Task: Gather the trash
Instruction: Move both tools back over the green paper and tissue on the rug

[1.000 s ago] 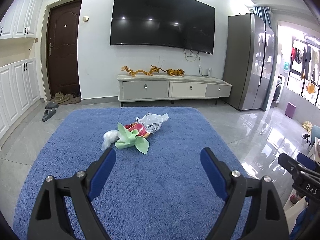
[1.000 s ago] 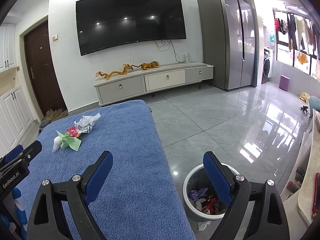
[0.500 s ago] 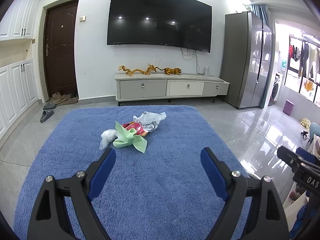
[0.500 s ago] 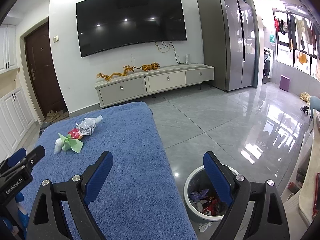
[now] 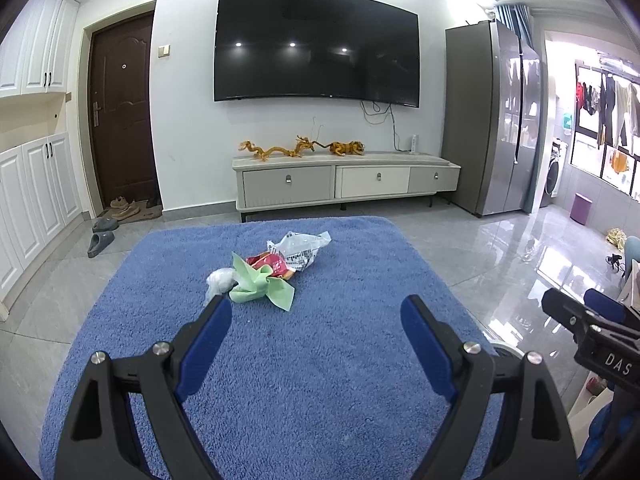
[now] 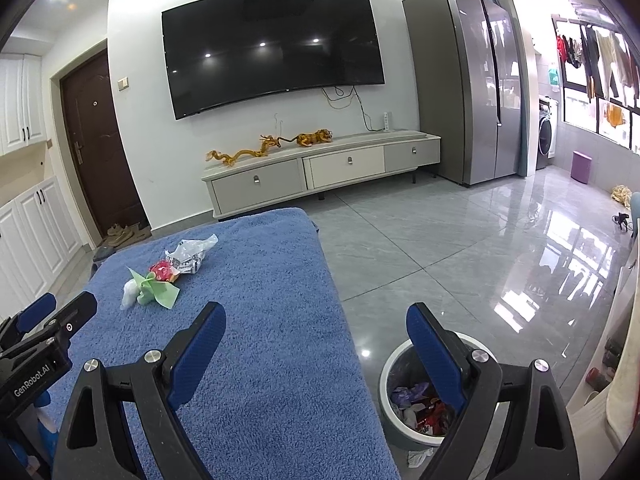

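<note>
A small pile of trash lies on the blue towel-covered table (image 5: 304, 380): a green paper piece (image 5: 264, 288), a red snack wrapper (image 5: 272, 266), a clear printed plastic bag (image 5: 302, 248) and a white crumpled bit (image 5: 219, 280). The pile also shows in the right wrist view, with the green paper (image 6: 156, 290) nearest. My left gripper (image 5: 316, 320) is open and empty, just short of the pile. My right gripper (image 6: 316, 324) is open and empty, over the table's right edge above a white trash bin (image 6: 386, 372) holding wrappers.
The table's right edge (image 6: 340, 312) drops to a glossy tiled floor (image 6: 460, 248). A TV stand (image 5: 344, 180) and a wall TV stand at the far wall, a grey fridge (image 5: 492, 120) at the right, white cabinets (image 5: 36, 196) at the left.
Both grippers have shifted slightly, the views tilting up a little and the trash pile sitting marginally closer to the left gripper. Both stay open and empty.
</note>
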`<state>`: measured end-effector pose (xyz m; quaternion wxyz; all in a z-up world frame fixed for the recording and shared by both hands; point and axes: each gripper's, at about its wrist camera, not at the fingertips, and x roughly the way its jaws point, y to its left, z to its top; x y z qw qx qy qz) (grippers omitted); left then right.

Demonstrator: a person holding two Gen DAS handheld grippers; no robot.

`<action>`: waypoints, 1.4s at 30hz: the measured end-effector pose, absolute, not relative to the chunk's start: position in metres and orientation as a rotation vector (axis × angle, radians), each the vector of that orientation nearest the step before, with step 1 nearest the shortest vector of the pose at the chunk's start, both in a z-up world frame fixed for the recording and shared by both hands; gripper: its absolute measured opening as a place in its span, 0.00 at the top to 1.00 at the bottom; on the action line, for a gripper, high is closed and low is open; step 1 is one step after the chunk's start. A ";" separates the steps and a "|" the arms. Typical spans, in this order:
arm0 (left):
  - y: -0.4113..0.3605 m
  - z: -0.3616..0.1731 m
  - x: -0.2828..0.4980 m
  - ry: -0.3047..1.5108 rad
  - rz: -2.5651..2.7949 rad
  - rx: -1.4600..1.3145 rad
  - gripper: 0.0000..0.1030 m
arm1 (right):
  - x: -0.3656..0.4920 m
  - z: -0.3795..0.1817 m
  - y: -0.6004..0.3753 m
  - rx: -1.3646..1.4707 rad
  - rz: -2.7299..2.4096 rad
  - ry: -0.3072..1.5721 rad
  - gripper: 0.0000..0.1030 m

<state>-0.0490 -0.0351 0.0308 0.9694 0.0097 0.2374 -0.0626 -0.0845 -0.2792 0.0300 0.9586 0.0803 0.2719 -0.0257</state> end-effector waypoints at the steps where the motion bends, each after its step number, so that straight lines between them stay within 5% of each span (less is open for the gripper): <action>1: -0.036 0.031 -0.049 0.479 -0.127 0.023 0.16 | -0.085 0.030 -0.280 0.163 -0.051 0.551 0.11; 42: 0.102 0.000 -0.003 0.620 -0.063 -0.047 0.19 | -0.043 0.032 -0.250 0.131 0.039 0.598 0.11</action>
